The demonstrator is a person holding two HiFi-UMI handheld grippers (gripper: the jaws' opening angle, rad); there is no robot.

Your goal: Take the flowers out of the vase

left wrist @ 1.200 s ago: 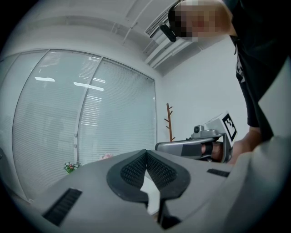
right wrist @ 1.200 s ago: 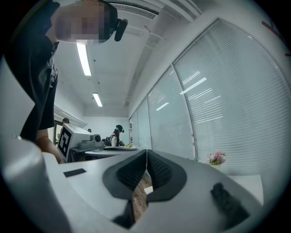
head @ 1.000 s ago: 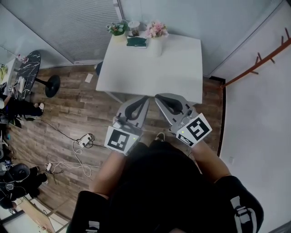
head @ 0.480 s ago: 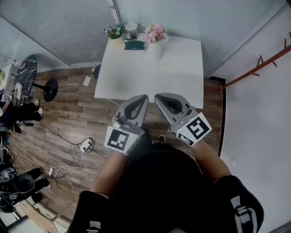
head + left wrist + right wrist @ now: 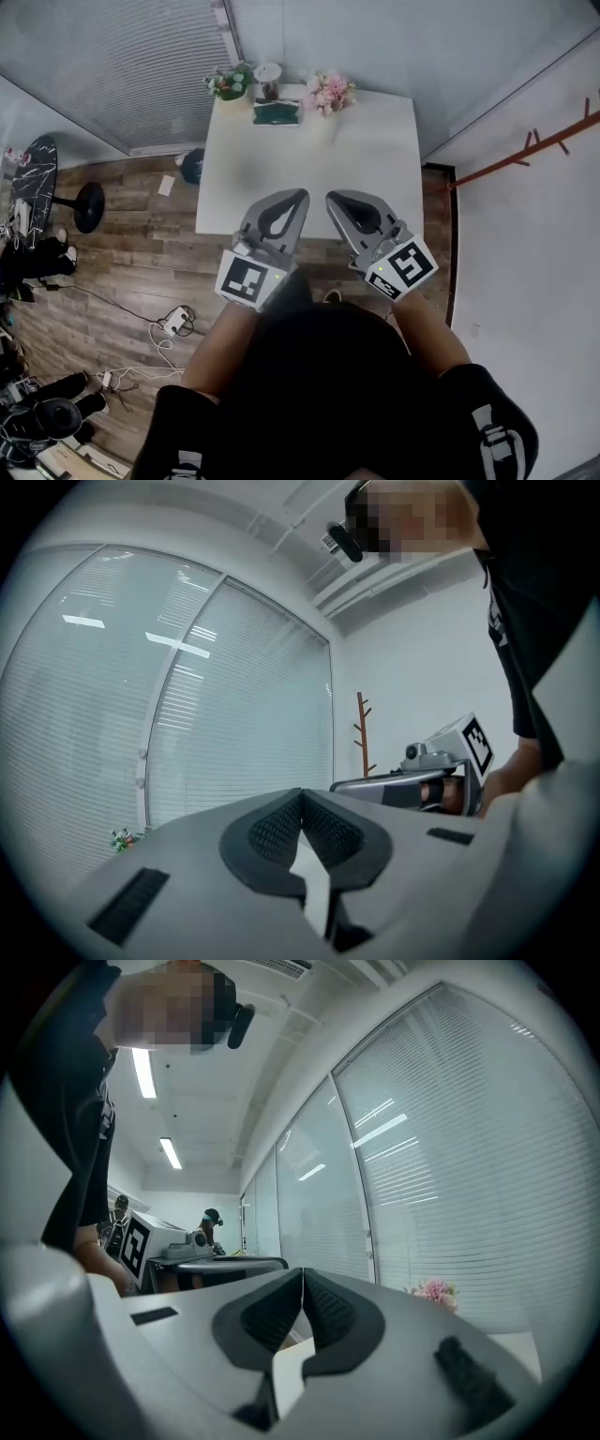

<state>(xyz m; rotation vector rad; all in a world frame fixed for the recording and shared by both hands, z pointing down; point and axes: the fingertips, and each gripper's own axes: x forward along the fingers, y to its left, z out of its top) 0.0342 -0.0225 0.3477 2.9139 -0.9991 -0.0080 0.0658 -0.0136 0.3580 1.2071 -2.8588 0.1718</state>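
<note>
Pink flowers (image 5: pixel 330 92) stand in a white vase (image 5: pixel 322 120) at the far edge of the white table (image 5: pixel 375 150); the right gripper view shows the flowers (image 5: pixel 433 1291) far ahead. My left gripper (image 5: pixel 301 194) and right gripper (image 5: pixel 330 197) are side by side over the table's near edge, both pointing level at the far side. Each is shut with nothing between its jaws. The left gripper (image 5: pixel 301 792) and right gripper (image 5: pixel 302 1270) show closed tips in their own views. The flowers are well beyond both grippers.
A green potted plant (image 5: pixel 230 82), a cup (image 5: pixel 269 74) and a dark green box (image 5: pixel 275 113) sit left of the vase. A wooden coat rack (image 5: pixel 525 150) leans on the right wall. Cables and a power strip (image 5: pixel 176 322) lie on the wood floor at left.
The table has drawn closer in the head view. Both grippers now reach over its near edge, where before they hung over the floor. Both stay shut.
</note>
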